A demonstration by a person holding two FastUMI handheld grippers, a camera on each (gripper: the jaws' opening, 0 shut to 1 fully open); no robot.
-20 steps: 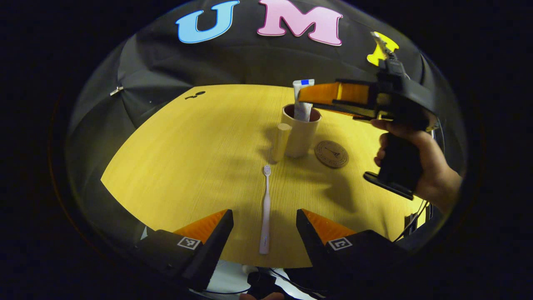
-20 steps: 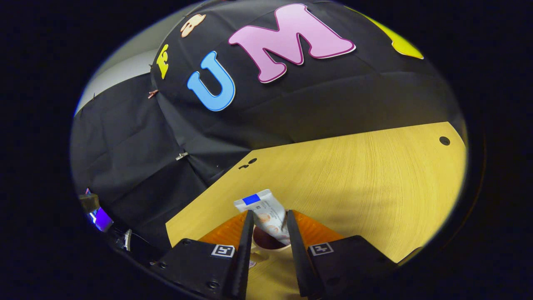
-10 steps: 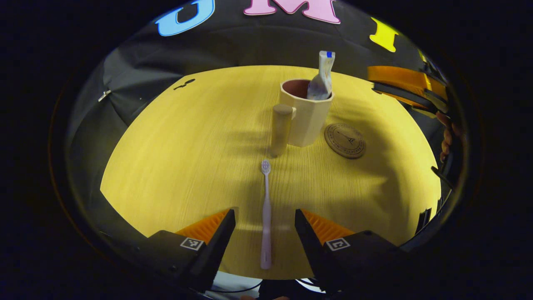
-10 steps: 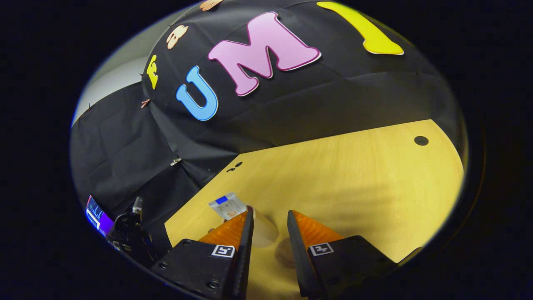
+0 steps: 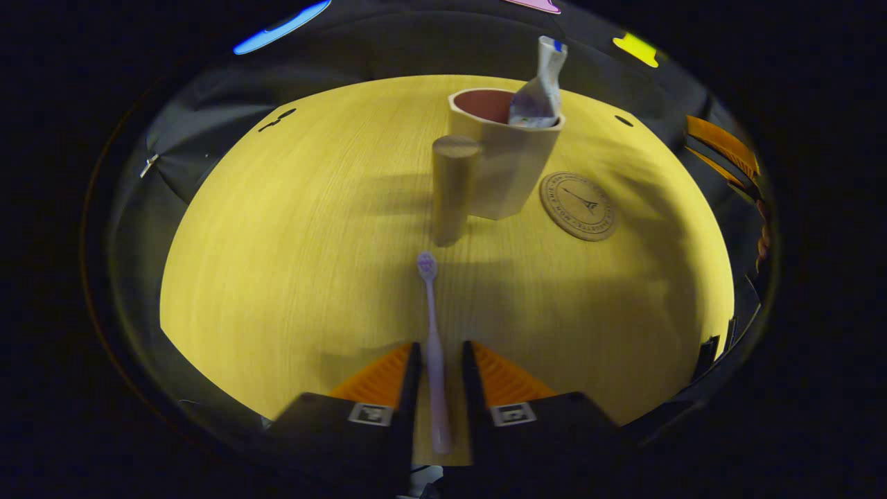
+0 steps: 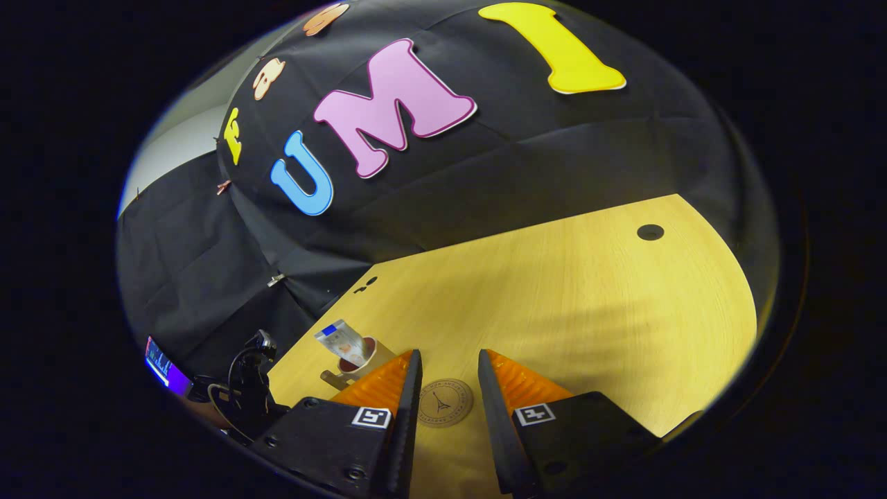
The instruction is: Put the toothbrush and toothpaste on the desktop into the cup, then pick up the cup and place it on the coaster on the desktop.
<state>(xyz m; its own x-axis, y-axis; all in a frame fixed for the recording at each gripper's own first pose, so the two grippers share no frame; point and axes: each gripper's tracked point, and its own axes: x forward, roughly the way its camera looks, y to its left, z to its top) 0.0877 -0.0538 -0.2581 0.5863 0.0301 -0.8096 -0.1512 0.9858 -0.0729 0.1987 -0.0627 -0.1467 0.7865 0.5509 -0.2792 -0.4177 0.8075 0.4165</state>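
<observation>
A pale toothbrush [image 5: 431, 312] lies flat on the yellow desktop [image 5: 277, 242], its head pointing at the cup. My left gripper [image 5: 438, 346] is low over the handle. Its fingers flank the handle closely, with a sliver of gap on each side. The beige cup [image 5: 509, 173] stands upright with its thick cylindrical handle [image 5: 452, 187] facing me. The toothpaste tube [image 5: 540, 90] leans inside the cup. A round brown coaster [image 5: 579, 206] lies just right of the cup. My right gripper [image 6: 447, 357] hangs above the coaster [image 6: 445, 402], slightly open and empty, with the cup [image 6: 364, 353] to its left.
The right gripper's fingers [image 5: 721, 142] and the hand holding it show at the right edge of the left gripper view. A cable hole [image 6: 650, 232] is in the far desktop. Black cloth walls close the booth behind. A small lit screen [image 6: 163, 360] glows low left.
The toothpaste went from my right gripper into the cup, and that gripper drew back to the right. My left gripper dropped lower and narrowed its fingers around the toothbrush handle.
</observation>
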